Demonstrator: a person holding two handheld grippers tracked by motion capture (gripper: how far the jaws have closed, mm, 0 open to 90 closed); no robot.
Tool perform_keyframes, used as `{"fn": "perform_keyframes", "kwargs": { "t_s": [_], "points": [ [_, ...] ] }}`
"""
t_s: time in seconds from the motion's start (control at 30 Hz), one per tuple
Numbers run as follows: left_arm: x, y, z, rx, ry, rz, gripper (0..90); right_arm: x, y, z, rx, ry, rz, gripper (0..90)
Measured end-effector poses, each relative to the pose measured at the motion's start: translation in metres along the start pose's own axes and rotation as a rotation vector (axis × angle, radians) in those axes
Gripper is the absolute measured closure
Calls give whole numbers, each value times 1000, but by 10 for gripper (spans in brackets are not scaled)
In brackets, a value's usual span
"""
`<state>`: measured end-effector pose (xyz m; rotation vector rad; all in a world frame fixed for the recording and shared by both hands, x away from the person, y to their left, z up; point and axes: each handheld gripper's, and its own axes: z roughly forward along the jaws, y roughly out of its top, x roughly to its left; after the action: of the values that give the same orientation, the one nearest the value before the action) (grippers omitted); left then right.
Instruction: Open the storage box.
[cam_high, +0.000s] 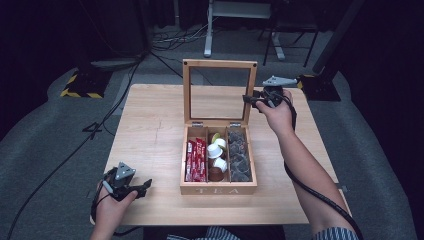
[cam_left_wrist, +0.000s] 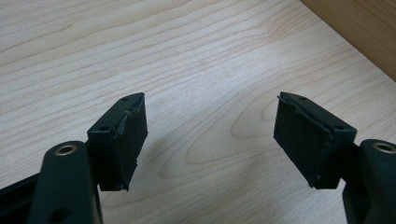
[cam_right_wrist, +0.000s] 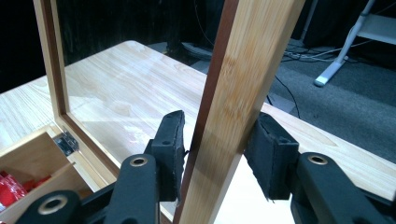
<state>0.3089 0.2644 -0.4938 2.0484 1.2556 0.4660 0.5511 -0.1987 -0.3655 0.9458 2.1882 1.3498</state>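
Standing upright, the lid frame (cam_right_wrist: 233, 93) sits between the right tongs (cam_right_wrist: 217, 154).

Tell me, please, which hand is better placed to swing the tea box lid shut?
Right: its tool already straddles the upright lid frame's side rail, while the left tool rests open on the table, away from the box.

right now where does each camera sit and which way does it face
High view: above the person's side, looking forward and down on the table and open tea box; forearms and both hands show.
Left gripper view: on the left gripper, looking down at bare tabletop between open jaws.
Right gripper view: on the right gripper, jaws around the lid frame.
High and right views share the lid.
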Motion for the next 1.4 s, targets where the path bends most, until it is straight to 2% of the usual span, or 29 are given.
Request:
{"fn": "perform_keyframes", "kwargs": {
  "t_s": [0.4,0.6,0.83,1.13,1.4],
  "points": [
    [1,-1,1,6,0,1,263,-4,-7,6,37,-2,22,577],
    [1,-1,1,9,-2,6,263,-4,-8,6,36,-1,25,550],
    [2,-1,1,9,-2,1,263,-6,-8,3,21,-22,37,499],
    [5,1,3,11,5,0,262,-2,-4,-14,-4,-7,19,473],
    [8,4,8,33,11,4,243,17,5,-41,-31,37,-39,468]
  ]
}}
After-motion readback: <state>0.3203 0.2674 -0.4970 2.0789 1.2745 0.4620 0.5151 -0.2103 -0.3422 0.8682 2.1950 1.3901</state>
